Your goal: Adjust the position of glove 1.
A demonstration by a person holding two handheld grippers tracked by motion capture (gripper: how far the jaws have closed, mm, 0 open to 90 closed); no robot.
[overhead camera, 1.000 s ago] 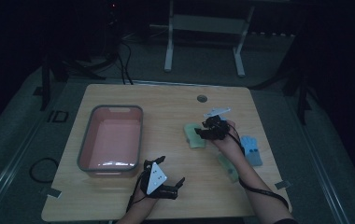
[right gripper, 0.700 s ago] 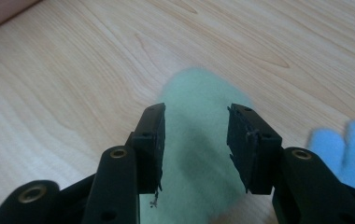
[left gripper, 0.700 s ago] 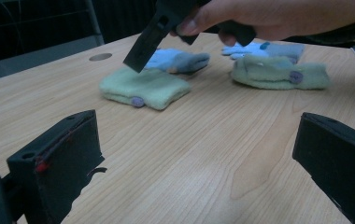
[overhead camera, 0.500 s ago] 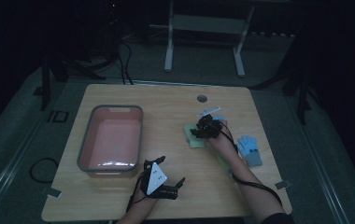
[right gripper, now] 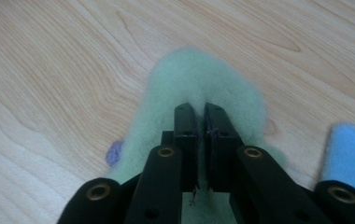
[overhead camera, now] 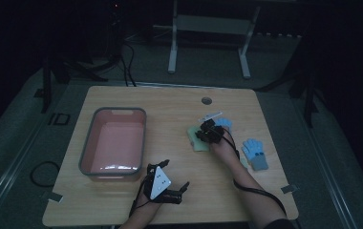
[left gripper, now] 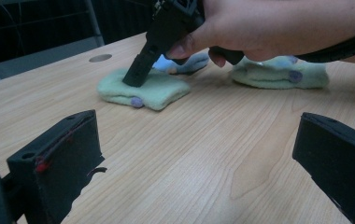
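A pale green glove (overhead camera: 196, 143) lies flat on the wooden table, right of centre. My right gripper (right gripper: 200, 109) points down onto it, its jaws shut and pinching the fuzzy fabric (right gripper: 199, 79). The left gripper view also has that gripper (left gripper: 136, 79) pressed into the green glove (left gripper: 152, 88), with a hand around it. Behind the hand lies a second green glove (left gripper: 278, 77). One blue glove (overhead camera: 255, 153) sits to the right, another (overhead camera: 224, 122) just beyond the gripper. My left gripper (overhead camera: 172, 174) rests open near the front edge, its jaws wide apart around nothing.
A pink tray (overhead camera: 88, 143) with a grey rim stands at the table's left half. A round cable hole (overhead camera: 207, 101) is in the table's far edge. Bare wood stretches between the tray and the gloves.
My right gripper has come down and slightly toward me onto the green glove. The left gripper has stayed in place.
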